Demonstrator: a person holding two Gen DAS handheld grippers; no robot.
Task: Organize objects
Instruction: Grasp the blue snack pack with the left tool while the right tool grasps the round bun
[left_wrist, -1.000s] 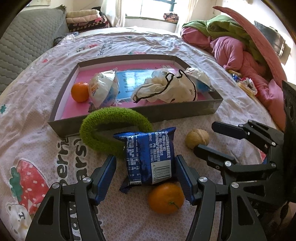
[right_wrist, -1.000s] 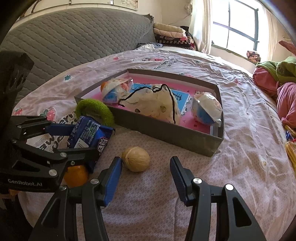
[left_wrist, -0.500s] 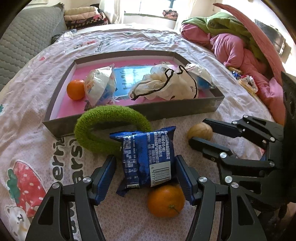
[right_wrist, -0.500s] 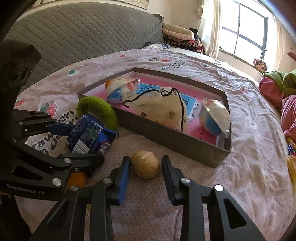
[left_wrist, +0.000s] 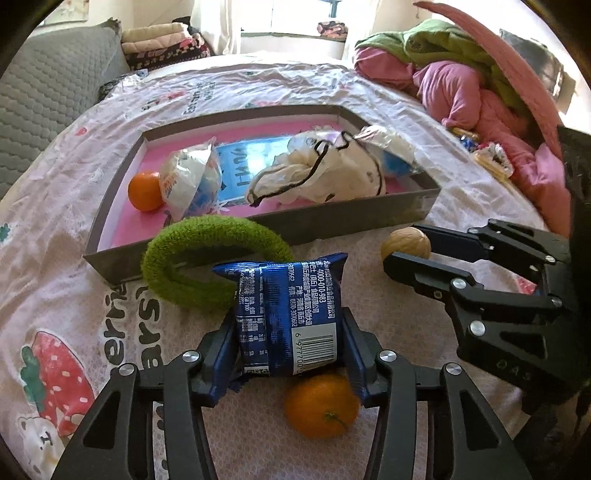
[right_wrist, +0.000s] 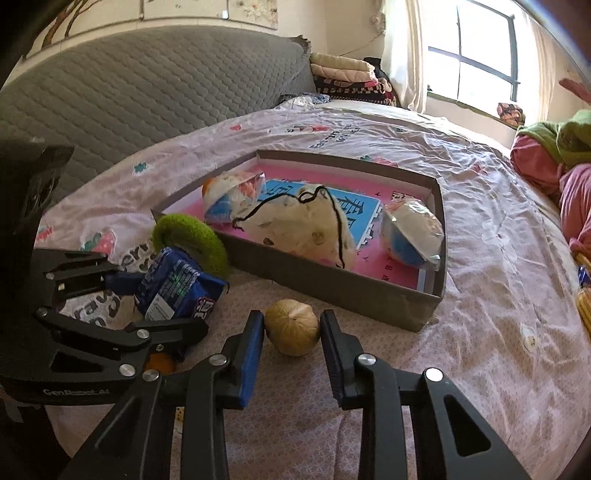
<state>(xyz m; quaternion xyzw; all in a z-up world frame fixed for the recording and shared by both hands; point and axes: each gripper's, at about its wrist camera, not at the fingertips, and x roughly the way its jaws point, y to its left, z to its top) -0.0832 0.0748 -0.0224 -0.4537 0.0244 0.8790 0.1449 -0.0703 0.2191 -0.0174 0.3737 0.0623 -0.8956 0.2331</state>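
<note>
Snacks bound for the grey pink-lined cardboard tray (left_wrist: 332, 229) at mid-frame: left gripper (left_wrist: 288, 354) clamps a blue foil packet (left_wrist: 291, 314), right gripper (right_wrist: 291, 332) pinches a tan walnut (right_wrist: 291, 326), both low-centre, ready for lifting.

Bed (right_wrist: 498, 229) with printed pink sheet; grey quilted headboard (right_wrist: 140, 92); sunlit window (right_wrist: 476, 55); folded blankets (right_wrist: 347, 74) stacked beneath.

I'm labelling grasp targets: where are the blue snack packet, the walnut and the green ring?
blue foil snack packet (left_wrist: 286, 314), left wrist view, printed back
round tan walnut (right_wrist: 291, 326), right wrist view, shell top
fuzzy green ring (left_wrist: 177, 254), left wrist view, left curve
</note>
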